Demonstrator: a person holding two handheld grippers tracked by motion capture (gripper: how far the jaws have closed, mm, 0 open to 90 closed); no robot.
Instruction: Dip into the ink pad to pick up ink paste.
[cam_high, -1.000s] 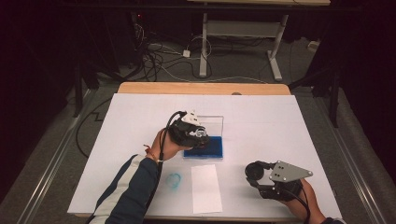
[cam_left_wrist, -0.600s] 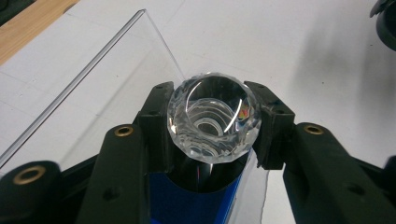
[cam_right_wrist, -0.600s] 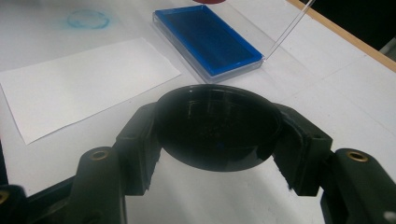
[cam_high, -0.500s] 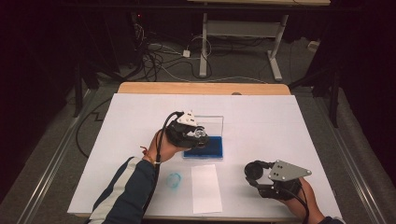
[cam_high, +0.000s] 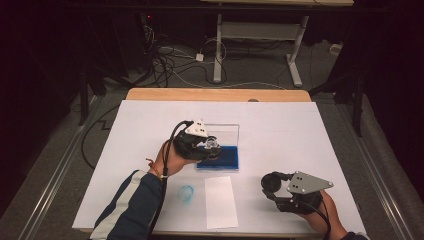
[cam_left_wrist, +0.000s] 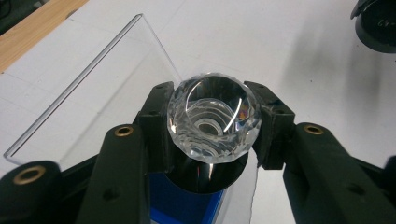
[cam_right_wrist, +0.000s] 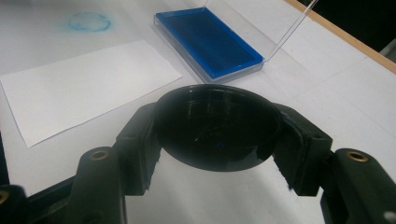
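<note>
My left gripper is shut on a stamp by its faceted clear knob, one pad on each side. The stamp's black round base hangs right over the blue ink pad. In the high view this gripper is at the near left part of the ink pad, whose clear lid stands open behind it. At the front right, my right gripper is shut on a black round cap, held just above the table.
A white paper slip lies in front of the ink pad, with a faint blue ring print on the white table cover to its left. Beyond the cover, the wooden table edge runs along the far side.
The left gripper with the stamp has drifted slightly to the left over the ink pad. The right gripper and cap have stayed put.
</note>
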